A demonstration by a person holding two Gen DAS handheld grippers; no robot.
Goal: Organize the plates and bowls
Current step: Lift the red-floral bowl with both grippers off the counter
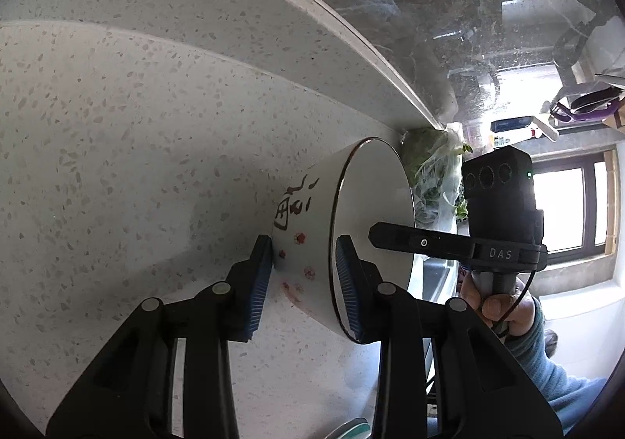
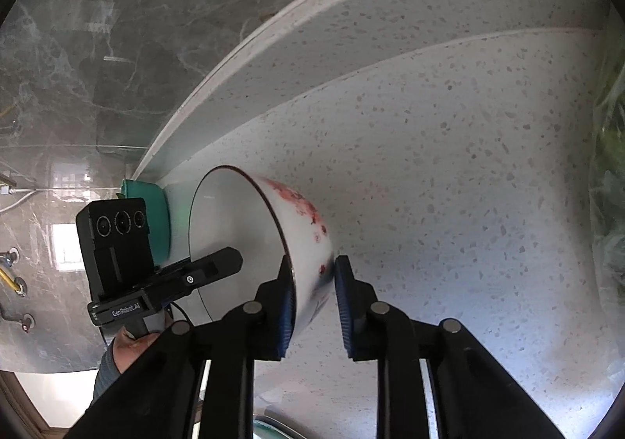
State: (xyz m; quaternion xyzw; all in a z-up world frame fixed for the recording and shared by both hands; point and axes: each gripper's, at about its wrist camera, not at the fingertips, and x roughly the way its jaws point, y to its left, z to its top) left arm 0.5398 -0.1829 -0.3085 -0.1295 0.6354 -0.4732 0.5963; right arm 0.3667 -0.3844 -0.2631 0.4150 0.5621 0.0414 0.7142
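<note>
Pinching the wall of a white bowl from opposite sides, both grippers are sharing one load: the left gripper is gripping the rim with one blue ribbed pad outside on the painted wall and the other inside the cavity, and the right gripper is doing the same at the opposite rim. In the left wrist view the bowl is lying straight ahead at 12 o'clock, mouth turned toward 3 o'clock, where the right gripper's finger is reaching in; in the right wrist view the mouth is facing 9 o'clock. Neither hand is nearer, and the bowl's axis is running roughly from one gripper to the other, so the coming move likely depends on both travelling together. The bowl looks like glazed ceramic, smooth, dark-rimmed, with red blossoms and brush lettering; it is probably slippery under the pads. Beyond it the speckled terrazzo worktop is spreading out matte, a teal dish is sitting behind the bowl, bagged greens are lying by the glossy marble wall.
</note>
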